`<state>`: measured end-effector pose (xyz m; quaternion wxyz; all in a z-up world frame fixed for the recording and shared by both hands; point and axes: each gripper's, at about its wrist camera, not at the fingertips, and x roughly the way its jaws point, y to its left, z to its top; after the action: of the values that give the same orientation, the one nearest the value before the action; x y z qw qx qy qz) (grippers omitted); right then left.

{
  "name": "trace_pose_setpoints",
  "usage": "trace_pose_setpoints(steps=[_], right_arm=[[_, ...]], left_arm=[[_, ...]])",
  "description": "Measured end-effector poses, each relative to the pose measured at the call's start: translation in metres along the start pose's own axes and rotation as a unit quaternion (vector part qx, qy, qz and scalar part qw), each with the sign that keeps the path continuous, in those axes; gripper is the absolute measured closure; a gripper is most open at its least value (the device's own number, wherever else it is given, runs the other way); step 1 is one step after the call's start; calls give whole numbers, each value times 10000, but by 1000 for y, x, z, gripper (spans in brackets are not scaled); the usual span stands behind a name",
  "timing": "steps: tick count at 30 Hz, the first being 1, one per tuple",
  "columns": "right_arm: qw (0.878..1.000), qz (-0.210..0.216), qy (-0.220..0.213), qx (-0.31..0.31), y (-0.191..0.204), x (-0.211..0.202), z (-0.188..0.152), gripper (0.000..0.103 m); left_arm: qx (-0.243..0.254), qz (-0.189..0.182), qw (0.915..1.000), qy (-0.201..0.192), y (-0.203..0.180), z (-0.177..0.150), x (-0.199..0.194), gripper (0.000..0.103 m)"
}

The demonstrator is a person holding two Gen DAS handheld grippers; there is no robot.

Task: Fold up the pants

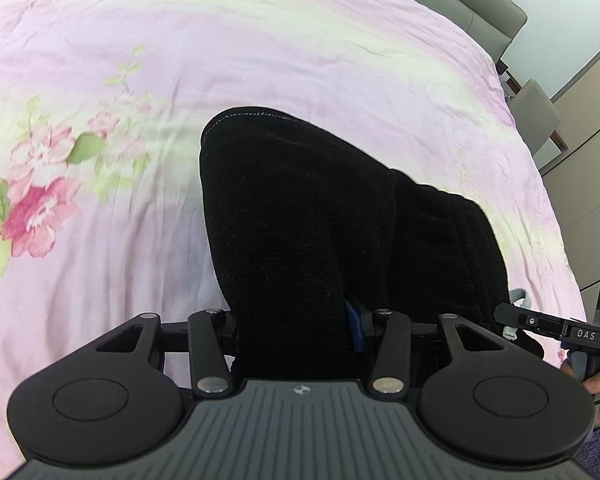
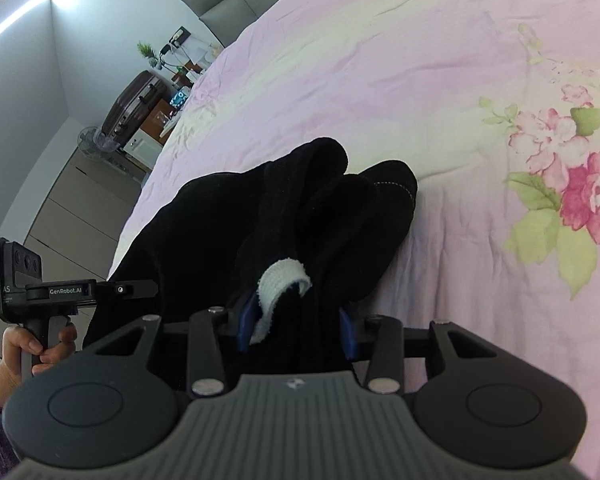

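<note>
Black pants (image 1: 300,232) held up over the bed (image 1: 260,48), both grippers clamped on bunched cloth.

Left gripper (image 1: 296,332) closed on one thick bundle, right gripper (image 2: 296,328) closed on another with a white tag (image 2: 280,280) beside one of the fingers (image 2: 246,320). Best kept level and taut, lowered together so hem lands flat, released only once cloth rests smooth on the bedspread.

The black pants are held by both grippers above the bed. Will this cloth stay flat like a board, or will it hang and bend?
Probably floppy: the black pants sag in rounded folds from the left gripper and right gripper. Likely thick and not slippery, since the knit looks fuzzy and bunches bulkily between the jaws. The white drawstring will probably dangle loose.
</note>
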<state>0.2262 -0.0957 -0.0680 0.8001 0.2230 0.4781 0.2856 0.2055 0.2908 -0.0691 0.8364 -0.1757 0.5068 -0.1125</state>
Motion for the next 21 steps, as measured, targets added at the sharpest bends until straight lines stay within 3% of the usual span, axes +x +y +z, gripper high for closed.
trace_pose_setpoints(steps=[7,15,17,19,21], right_arm=[[9983,-401,416,12,-12,27,-6,64],[9959,-716,560,2,-16,38,-5,62],[9951,-808,555,-115,-10,34,-4,57],[9940,-948,510,-207,-5,30,-2,45],[9914,-1114,410,-548,6,22,-1,42]], left_arm=[[-178,25,9995,272,37,-13,20,50],[-117,312,9989,323,33,-17,25,37],[-101,459,9984,312,29,-17,18,28],[-5,700,9971,299,21,-16,7,27],[137,974,9948,255,9,-14,-11,28]])
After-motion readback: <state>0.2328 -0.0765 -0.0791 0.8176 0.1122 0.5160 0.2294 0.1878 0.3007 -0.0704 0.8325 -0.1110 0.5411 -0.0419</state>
